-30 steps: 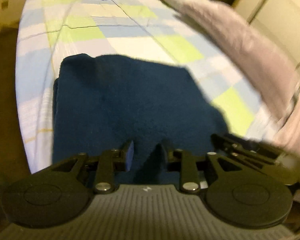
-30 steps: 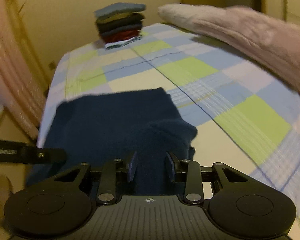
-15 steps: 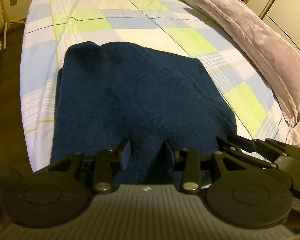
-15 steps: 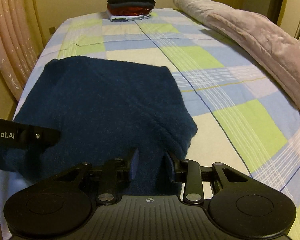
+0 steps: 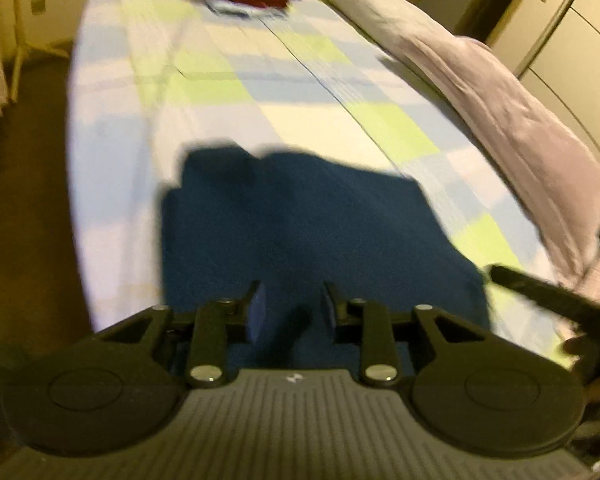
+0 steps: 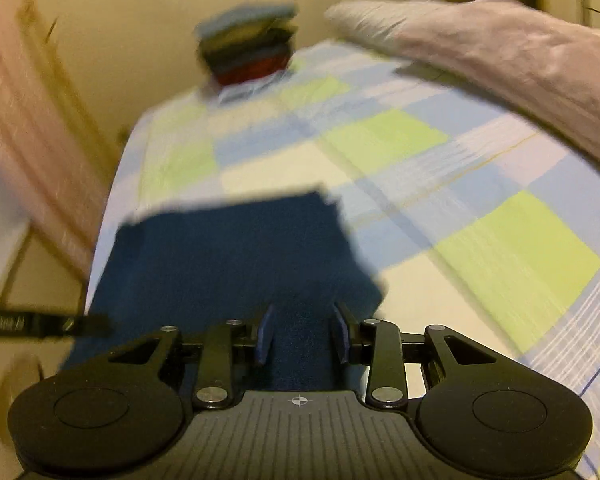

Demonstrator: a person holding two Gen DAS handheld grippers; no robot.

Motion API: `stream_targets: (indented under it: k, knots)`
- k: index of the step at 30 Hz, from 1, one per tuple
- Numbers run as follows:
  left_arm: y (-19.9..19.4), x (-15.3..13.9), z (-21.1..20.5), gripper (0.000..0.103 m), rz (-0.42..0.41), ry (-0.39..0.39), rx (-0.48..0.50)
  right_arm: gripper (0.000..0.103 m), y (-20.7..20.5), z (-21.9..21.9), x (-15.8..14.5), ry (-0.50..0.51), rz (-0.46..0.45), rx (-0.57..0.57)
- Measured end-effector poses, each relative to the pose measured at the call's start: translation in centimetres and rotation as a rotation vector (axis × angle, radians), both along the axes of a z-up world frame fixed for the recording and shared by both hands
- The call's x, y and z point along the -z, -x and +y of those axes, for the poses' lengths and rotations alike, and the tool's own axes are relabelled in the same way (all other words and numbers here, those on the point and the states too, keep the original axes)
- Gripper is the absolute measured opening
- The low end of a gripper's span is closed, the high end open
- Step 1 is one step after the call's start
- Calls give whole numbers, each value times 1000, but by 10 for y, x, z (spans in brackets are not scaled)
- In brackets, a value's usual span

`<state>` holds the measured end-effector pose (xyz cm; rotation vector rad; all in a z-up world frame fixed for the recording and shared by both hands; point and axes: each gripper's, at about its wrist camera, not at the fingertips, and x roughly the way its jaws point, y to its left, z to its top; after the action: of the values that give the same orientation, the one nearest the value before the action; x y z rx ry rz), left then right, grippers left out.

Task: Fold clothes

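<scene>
While both the left gripper (image 5: 292,306) and right gripper (image 6: 302,334) pinch the blue garment's (image 5: 300,216) near edge — fingers clamped on cloth — carrying both corners level should keep the fold square.

Left gripper (image 5: 293,307) holding level, jaws parted with dark fabric filling gap between them. Right gripper (image 6: 302,334) doing same alongside — grip on fabric unclear in both blurred views.

Right gripper (image 6: 299,334) low in frame, 2 fingers (image 6: 263,336) apart, navy garment (image 6: 236,256) bunched between them. Garment on checked bedsheet (image 6: 420,168). Folded clothes stack (image 6: 252,46) at far end. Pink duvet (image 6: 500,64) along right. Left gripper (image 6: 40,325) tip at left edge. Motion blur.
</scene>
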<state>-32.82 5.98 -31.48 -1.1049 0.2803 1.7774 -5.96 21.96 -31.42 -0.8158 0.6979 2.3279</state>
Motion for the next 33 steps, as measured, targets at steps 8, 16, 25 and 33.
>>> stream_targets:
  k: [8,16,25,33]
  knots:
    - [68,41,30,29,-61,13,-82,49,38,75,30,116,0,35]
    - [73,38,8,6,-49,-74,-122,10,71,78,50,112,-10,5]
    - [84,56,10,18,-148,-21,-184,10,80,93,57,140,-30,-7]
    - [118,51,22,36,-281,-171,-180,50,85,115,48,192,55,-7]
